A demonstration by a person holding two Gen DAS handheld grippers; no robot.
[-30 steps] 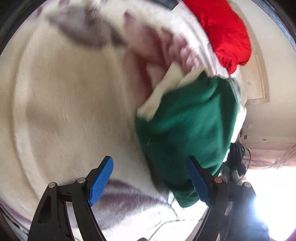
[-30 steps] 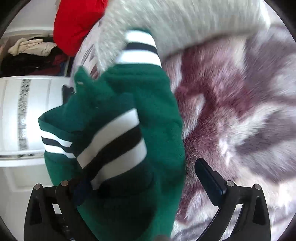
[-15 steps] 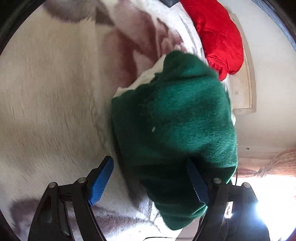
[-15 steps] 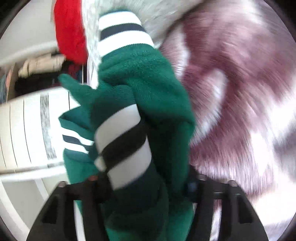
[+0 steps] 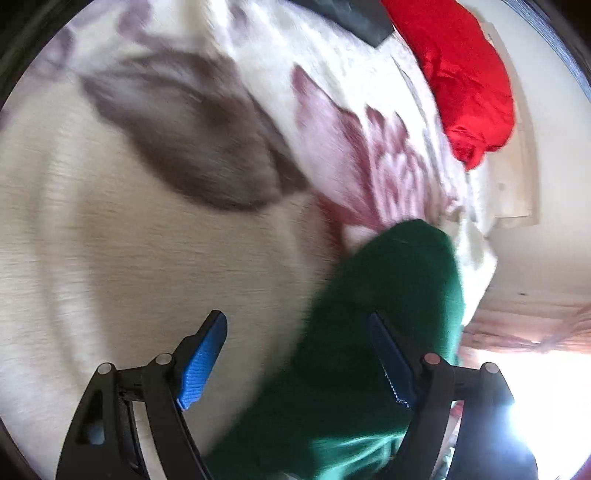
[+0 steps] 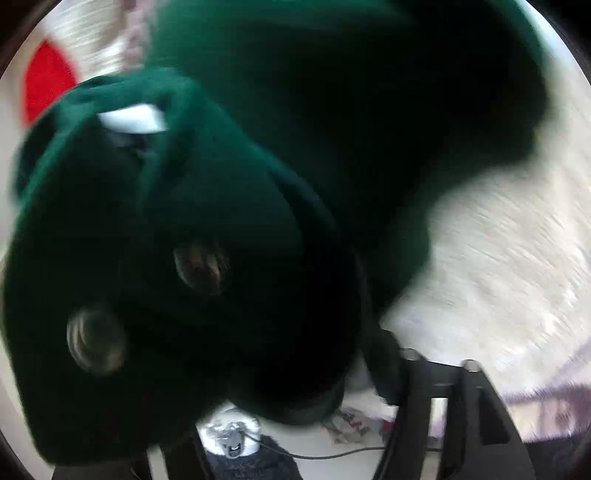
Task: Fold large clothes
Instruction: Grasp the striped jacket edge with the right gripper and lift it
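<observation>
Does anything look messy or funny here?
Yes. The green sweater is bunched in a lump around the right gripper, not spread flat on the blanket. A red garment lies crumpled at the far edge.

- A plush blanket (image 5: 155,236) covers the bed: cream ground with grey-brown and dusty-rose patches, its pile blurred.
- A red cloth (image 5: 469,81) lies bunched at the blanket's far edge, against the wall.
- A dark flat object (image 5: 354,14) sits at the top of the bed, only partly in view.
- The wall (image 5: 554,229) is pale cream, with a light wooden frame (image 5: 524,147) fixed to it.
- Strong white light (image 5: 546,398) floods in low on the right, washing out detail; a reddish drape (image 5: 524,325) hangs just above it.
- In the right wrist view, pale floor (image 6: 332,465) shows below the bed, with a thin dark cable (image 6: 332,455) across it.
</observation>
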